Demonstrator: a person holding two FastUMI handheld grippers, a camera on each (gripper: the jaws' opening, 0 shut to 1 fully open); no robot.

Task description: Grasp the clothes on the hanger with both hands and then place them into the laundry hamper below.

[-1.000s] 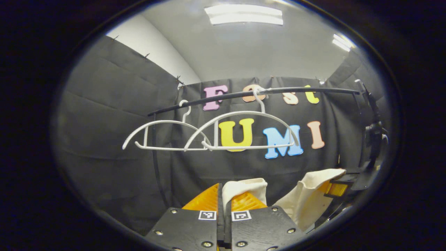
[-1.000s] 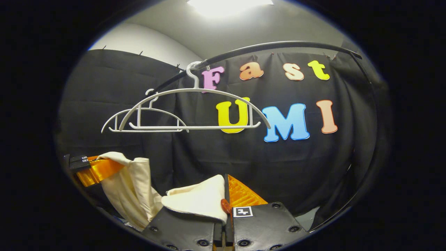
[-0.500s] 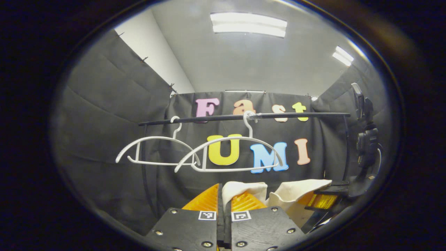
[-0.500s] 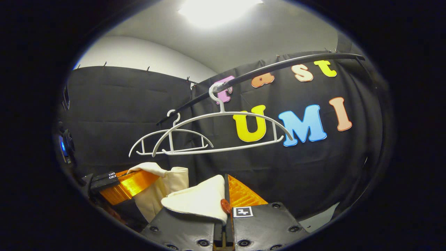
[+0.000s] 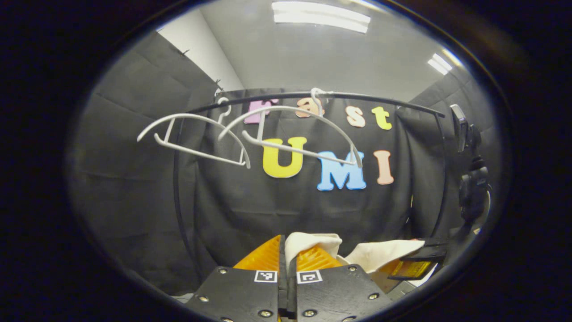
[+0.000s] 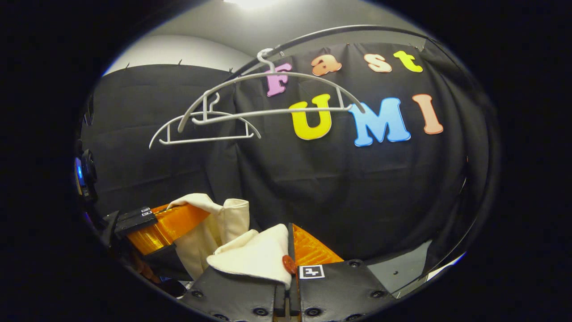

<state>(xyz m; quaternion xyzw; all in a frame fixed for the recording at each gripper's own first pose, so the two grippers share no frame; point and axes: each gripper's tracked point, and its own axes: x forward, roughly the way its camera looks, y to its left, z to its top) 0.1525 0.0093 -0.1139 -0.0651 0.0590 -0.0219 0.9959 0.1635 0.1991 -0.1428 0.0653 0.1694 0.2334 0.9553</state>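
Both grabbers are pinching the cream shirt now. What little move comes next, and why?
Probably lower both together. The left gripper and the right gripper are each shut on the cream garment, and it is off the white hangers, which hang bare on the rail above. The hamper isn't in view, so go down slowly.

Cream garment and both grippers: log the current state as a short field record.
garment: cream cloth, off the hangers, held between both grippers
left gripper: shut on the cloth
right gripper: shut on the cloth beside a brown button
hangers: two white hangers bare on the black rail
hamper: not seen
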